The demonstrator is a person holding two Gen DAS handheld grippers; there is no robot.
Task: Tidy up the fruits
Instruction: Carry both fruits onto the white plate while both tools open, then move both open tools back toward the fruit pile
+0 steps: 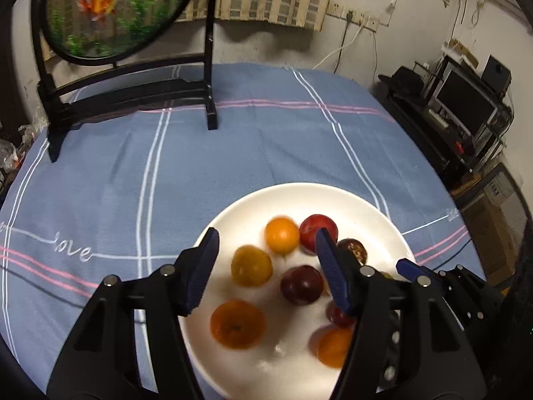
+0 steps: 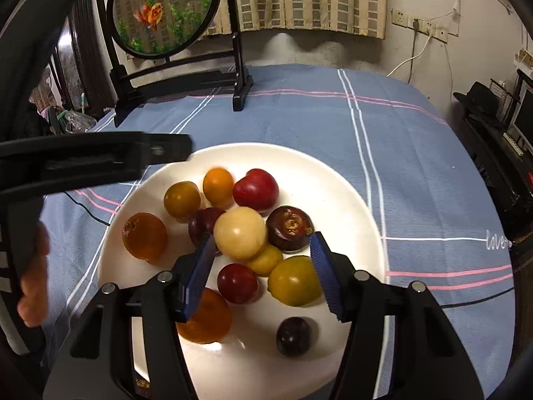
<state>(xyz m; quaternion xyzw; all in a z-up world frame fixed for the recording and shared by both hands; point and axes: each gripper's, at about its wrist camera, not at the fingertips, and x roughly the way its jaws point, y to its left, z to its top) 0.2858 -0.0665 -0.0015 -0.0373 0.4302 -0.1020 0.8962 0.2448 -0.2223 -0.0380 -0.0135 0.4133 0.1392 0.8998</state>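
A white plate [image 2: 333, 193] on the blue cloth holds several fruits: oranges [image 2: 144, 236], red plums [image 2: 255, 190], a pale round fruit [image 2: 239, 232], a dark brown fruit [image 2: 289, 228] and yellow-green citrus [image 2: 294, 280]. My right gripper [image 2: 261, 273] is open and empty, just above the fruits at the plate's middle. My left gripper [image 1: 266, 266] is open and empty over the plate [image 1: 366, 206], with a dark plum [image 1: 301, 285] and an orange [image 1: 237, 324] between its jaws. The right gripper's blue fingertip [image 1: 408, 266] shows in the left wrist view.
A black stand with a round goldfish screen [image 2: 163, 10] stands at the table's far left. The blue striped cloth [image 2: 333, 113] covers the table. A black cable [image 2: 86, 210] lies left of the plate. Shelves with electronics [image 1: 466, 106] stand to the right.
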